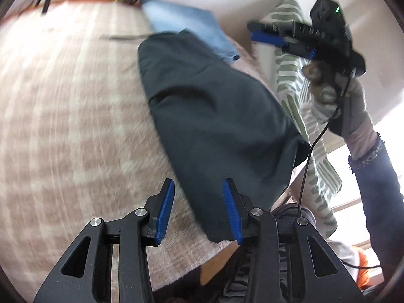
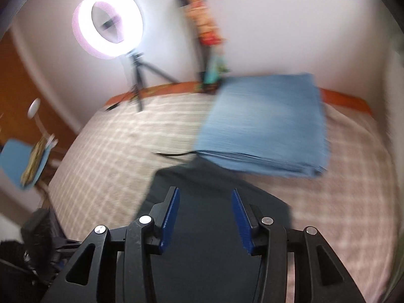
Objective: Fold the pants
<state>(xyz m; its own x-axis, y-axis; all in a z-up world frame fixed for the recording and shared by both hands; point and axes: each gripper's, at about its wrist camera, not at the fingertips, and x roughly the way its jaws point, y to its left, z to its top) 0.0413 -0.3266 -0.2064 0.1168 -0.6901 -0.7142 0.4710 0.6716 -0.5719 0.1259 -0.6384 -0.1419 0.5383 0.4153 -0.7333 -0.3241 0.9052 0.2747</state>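
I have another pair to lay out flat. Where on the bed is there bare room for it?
The widest free patch of the checked bedspread lies left of the dark pants, reaching the tripod's feet. A smaller strip lies right of the pants below the folded blue jeans. The far right corner, around the jeans, is crowded.

A checked bed [image 2: 121,146] lay ahead of the hand-held gripper. Beyond it, a lit ring light [image 2: 107,20] stood on a tripod [image 2: 138,80] to the upper left; a striped cloth [image 1: 298,96] hung right.

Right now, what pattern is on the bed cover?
A pinkish-beige and white check on the bed cover, clearest in the right wrist view.
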